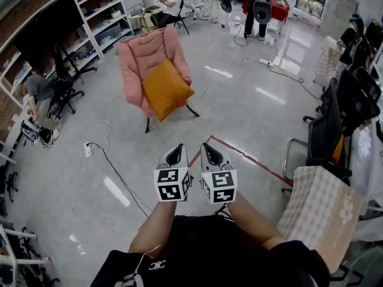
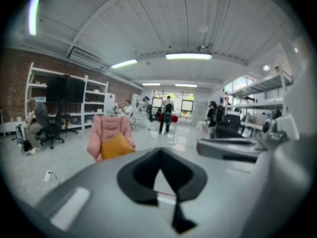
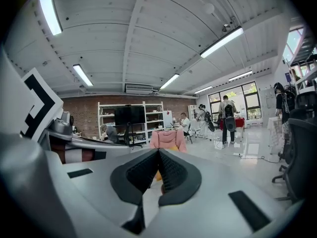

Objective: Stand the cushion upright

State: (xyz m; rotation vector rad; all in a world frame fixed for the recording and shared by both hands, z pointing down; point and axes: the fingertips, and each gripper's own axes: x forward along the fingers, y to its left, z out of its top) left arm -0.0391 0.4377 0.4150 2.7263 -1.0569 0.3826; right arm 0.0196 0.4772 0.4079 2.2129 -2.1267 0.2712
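Observation:
An orange cushion [image 1: 166, 89] leans tilted in the seat of a pink armchair [image 1: 134, 58] some way ahead on the floor. In the left gripper view the cushion [image 2: 116, 146] and armchair [image 2: 110, 128] show small and distant, left of the jaws. In the right gripper view the armchair [image 3: 167, 139] stands straight ahead and the jaws hide most of the cushion. My left gripper [image 1: 177, 147] and right gripper [image 1: 208, 146] are held side by side in front of my body, far from the chair. Both are shut with nothing between their jaws.
A power strip [image 1: 88, 149] with a cable lies on the floor at left. A red tape line [image 1: 251, 159] runs past my right gripper. Black office chairs [image 1: 326, 133] and a checked seat [image 1: 320, 211] stand at right. Shelves [image 1: 96, 17] and a seated person [image 1: 39, 91] are at left.

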